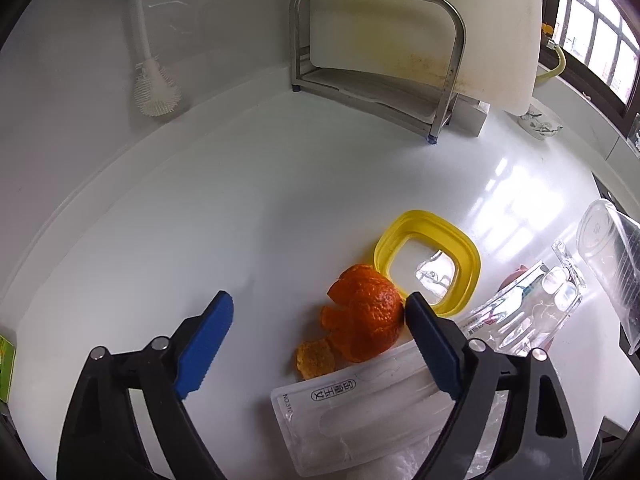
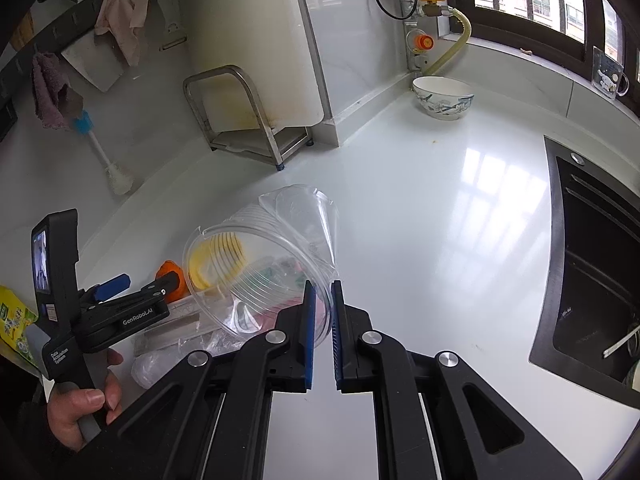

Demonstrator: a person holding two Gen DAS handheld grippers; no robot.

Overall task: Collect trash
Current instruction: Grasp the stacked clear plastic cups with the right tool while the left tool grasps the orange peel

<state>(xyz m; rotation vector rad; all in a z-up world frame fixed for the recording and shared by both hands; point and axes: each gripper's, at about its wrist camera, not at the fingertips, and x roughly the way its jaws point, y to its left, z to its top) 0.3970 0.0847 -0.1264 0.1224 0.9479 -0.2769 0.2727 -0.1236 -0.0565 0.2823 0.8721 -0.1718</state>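
1. Left gripper (image 1: pixel 318 316): jaws stand wide apart, gripping nothing. The orange peel (image 1: pixel 366 312) lies on the white counter (image 1: pixel 240 200) between them, hard against the inner face of the right-hand pad; whether they touch cannot be told. The left-hand pad is well clear of it.
2. A smaller peel scrap (image 1: pixel 315 359) lies just short of the large piece, inside the jaw span.
3. A clear plastic package (image 1: pixel 352 416) with printed characters lies below the peel, partly under the right-hand finger.
4. A yellow ring-shaped lid (image 1: pixel 427 261) lies just beyond the right-hand pad tip, touching the peel's far edge.
5. Right gripper (image 2: pixel 322 292): jaws closed on the rim of a clear plastic cup (image 2: pixel 256 264), which is tilted on its side, mouth toward the left gripper.
6. Through the cup wall the yellow lid and other wrappers show, blurred.
7. A hand (image 2: pixel 82 404) holds the left gripper's handle, left of the right jaws.
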